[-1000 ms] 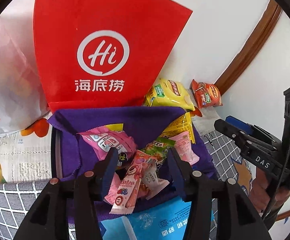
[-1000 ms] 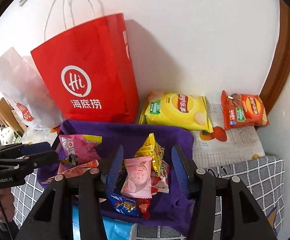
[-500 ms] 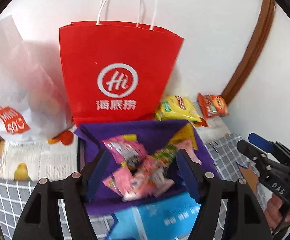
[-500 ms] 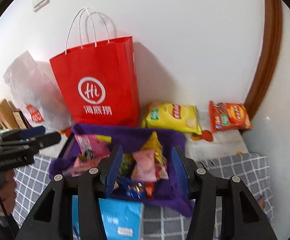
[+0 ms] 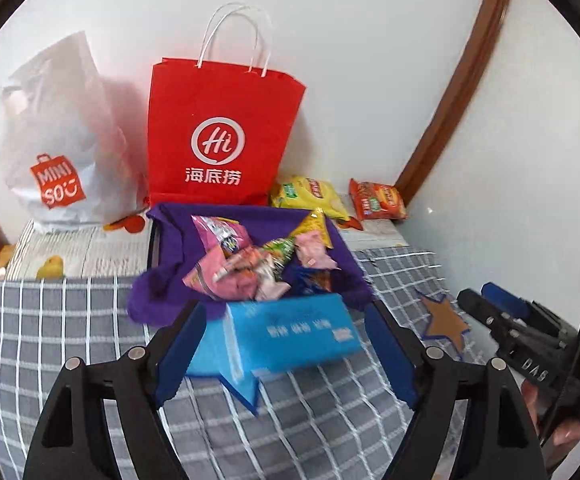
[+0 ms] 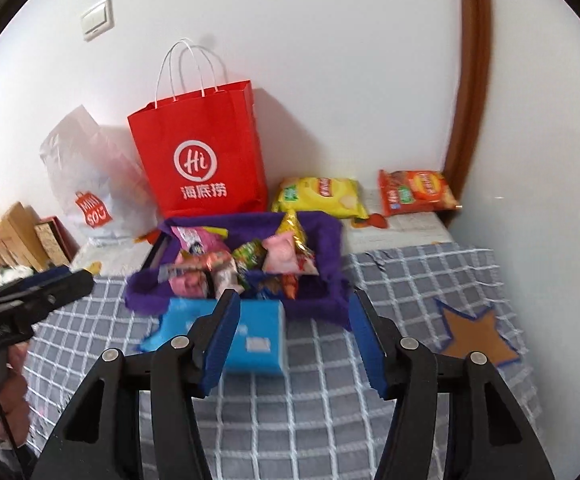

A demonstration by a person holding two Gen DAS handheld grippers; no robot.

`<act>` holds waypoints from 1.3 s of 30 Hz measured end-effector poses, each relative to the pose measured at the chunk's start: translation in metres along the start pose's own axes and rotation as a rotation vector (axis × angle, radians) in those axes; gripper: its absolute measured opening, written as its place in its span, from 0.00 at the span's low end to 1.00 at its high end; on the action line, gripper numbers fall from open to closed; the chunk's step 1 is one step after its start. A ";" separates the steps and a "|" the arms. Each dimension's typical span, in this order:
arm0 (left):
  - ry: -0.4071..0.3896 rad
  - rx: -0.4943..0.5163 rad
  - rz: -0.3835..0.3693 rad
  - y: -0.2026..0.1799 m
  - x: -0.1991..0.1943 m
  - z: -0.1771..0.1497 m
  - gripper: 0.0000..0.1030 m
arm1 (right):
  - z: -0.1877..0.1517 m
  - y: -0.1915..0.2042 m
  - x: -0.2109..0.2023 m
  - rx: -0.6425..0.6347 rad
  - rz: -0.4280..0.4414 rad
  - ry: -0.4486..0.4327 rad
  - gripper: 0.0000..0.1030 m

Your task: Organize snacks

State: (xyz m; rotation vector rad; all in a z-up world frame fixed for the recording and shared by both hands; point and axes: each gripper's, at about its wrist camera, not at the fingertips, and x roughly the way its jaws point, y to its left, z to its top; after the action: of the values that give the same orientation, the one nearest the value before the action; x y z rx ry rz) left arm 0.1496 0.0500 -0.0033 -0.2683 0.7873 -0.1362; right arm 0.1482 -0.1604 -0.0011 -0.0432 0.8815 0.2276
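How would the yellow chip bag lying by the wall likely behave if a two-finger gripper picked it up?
The yellow chip bag looks puffed with air, so it is probably light for its size. Its glossy film may slip between pads, and it would likely crumple and sag instead of staying stiff. A hard squeeze could crush the chips inside.

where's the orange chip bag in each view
Left wrist view: the orange chip bag lies right of centre, against the wall by the brown door frame.
Right wrist view: it lies upper right, again beside that frame.
Shared landmark: the yellow chip bag lies just left of it in both.
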 end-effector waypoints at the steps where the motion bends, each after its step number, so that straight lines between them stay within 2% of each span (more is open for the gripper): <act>1: -0.005 0.013 -0.007 -0.007 -0.009 -0.007 0.81 | -0.006 0.001 -0.009 -0.003 0.001 -0.003 0.55; 6: -0.043 0.046 0.005 -0.030 -0.040 -0.031 0.88 | -0.033 0.000 -0.051 0.000 -0.003 -0.014 0.57; 10: -0.076 0.041 0.026 -0.041 -0.068 -0.051 0.95 | -0.053 0.002 -0.085 -0.015 -0.032 -0.073 0.79; 12: -0.086 0.041 0.038 -0.045 -0.080 -0.062 0.96 | -0.063 0.001 -0.102 -0.009 -0.034 -0.109 0.82; 15: -0.095 0.063 0.060 -0.055 -0.094 -0.075 0.97 | -0.075 -0.001 -0.118 -0.006 -0.011 -0.118 0.93; 19: -0.123 0.096 0.079 -0.068 -0.110 -0.092 0.99 | -0.089 -0.004 -0.134 0.006 -0.007 -0.102 0.95; 26: -0.151 0.105 0.108 -0.078 -0.127 -0.108 0.99 | -0.104 -0.011 -0.154 0.043 -0.005 -0.124 0.95; 39: -0.165 0.100 0.126 -0.084 -0.140 -0.115 0.99 | -0.114 -0.018 -0.173 0.077 -0.007 -0.155 0.95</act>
State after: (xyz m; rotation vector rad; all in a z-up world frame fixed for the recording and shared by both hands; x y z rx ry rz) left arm -0.0325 -0.0216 0.0387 -0.1323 0.6293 -0.0339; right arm -0.0400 -0.2244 0.0585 0.0430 0.7351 0.1880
